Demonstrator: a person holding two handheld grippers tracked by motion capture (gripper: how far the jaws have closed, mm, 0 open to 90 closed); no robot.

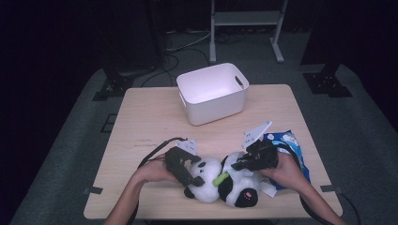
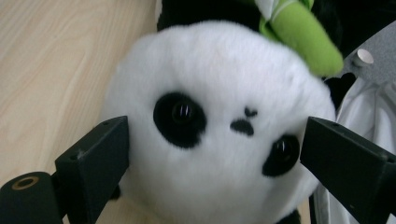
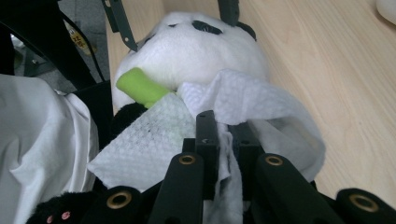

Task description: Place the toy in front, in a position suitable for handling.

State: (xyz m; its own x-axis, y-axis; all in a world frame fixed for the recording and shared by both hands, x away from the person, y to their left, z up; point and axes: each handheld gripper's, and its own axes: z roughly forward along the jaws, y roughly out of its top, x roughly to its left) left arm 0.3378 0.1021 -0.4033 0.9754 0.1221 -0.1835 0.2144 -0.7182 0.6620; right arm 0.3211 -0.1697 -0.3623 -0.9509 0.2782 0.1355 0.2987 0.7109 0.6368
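A black-and-white plush panda [image 1: 220, 180] lies on the wooden table [image 1: 150, 122] near its front edge, with a green plush stick [image 1: 220, 178] at its neck. My left gripper [image 1: 195, 178] is shut on the panda's head [image 2: 219, 70], one jaw against each side of the face. My right gripper [image 1: 237, 165] hovers over the panda's body and is shut on a white paper wipe [image 3: 252, 100]. The wipe is pinched between the jaws and drapes onto the white fur beside the green stick [image 3: 140, 86].
A white plastic bin [image 1: 213, 93] stands at the back middle of the table. A blue wipes packet [image 1: 291, 145] lies at the right, partly under the right hand. White cloth [image 3: 42, 135] lies bunched beside the panda's body.
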